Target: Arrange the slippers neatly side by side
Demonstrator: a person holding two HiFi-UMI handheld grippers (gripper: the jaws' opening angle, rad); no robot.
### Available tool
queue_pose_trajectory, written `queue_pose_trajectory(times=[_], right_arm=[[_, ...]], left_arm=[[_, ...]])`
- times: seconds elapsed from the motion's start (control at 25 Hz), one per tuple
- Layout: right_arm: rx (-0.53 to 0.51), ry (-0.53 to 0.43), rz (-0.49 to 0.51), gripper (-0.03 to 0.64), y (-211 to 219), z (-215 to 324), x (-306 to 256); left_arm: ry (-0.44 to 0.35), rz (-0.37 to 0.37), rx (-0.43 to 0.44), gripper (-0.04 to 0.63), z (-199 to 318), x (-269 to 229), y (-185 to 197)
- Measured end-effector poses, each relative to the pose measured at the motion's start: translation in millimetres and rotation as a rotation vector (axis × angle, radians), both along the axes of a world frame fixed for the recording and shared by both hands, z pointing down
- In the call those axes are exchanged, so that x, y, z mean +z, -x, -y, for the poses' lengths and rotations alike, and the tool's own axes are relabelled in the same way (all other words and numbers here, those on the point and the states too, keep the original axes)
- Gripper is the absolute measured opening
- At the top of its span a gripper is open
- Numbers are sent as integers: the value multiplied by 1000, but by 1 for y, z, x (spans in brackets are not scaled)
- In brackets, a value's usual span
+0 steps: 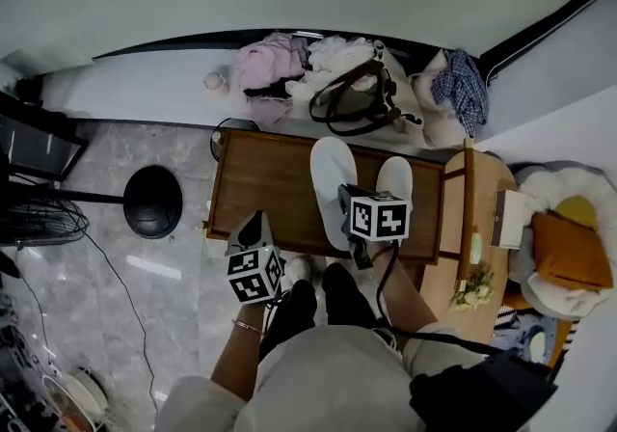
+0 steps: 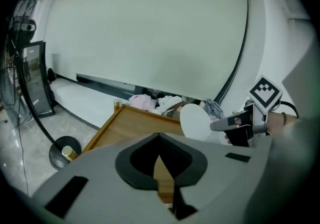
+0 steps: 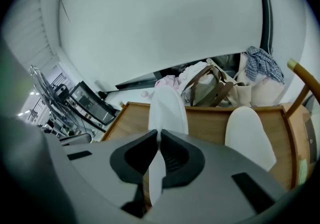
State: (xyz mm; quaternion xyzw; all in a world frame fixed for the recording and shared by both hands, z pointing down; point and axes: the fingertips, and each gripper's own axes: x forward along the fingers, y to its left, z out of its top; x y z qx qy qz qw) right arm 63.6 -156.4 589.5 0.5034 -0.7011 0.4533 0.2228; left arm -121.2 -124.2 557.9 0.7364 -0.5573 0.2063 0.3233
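Observation:
Two white slippers lie on a low wooden table (image 1: 260, 184). The left slipper (image 1: 331, 179) is the longer-looking one and sticks out past the table's far edge. My right gripper (image 1: 345, 195) is shut on its near edge, and in the right gripper view the slipper's (image 3: 167, 110) thin rim runs between the pads (image 3: 172, 160). The second slipper (image 1: 395, 184) (image 3: 247, 135) rests flat just to the right, apart from the first. My left gripper (image 1: 255, 221) hovers over the table's near left corner, jaws shut on nothing (image 2: 159, 140). From it I see the held slipper (image 2: 196, 122) and the right gripper (image 2: 235, 124).
Beyond the table, against the wall, are a brown-strapped bag (image 1: 357, 97), pink clothes (image 1: 268, 64) and a plaid cloth (image 1: 468, 83). A black fan base (image 1: 152, 201) stands on the marble floor at left. A wooden side table (image 1: 474, 228) and an orange cushion (image 1: 569, 252) are at right.

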Motion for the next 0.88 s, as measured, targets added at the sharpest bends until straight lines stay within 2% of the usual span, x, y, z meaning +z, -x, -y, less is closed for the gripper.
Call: queue_pose_trajectory(times=[0.28, 0.56, 0.88], right_arm=[[130, 20, 38, 46, -24, -11, 10], [252, 63, 86, 46, -44, -14, 30], [277, 108, 86, 46, -52, -19, 53]], left_arm=[[15, 20, 112, 14, 7, 4, -25], [40, 39, 168, 14, 15, 14, -41], [75, 45, 189, 14, 16, 29, -51]])
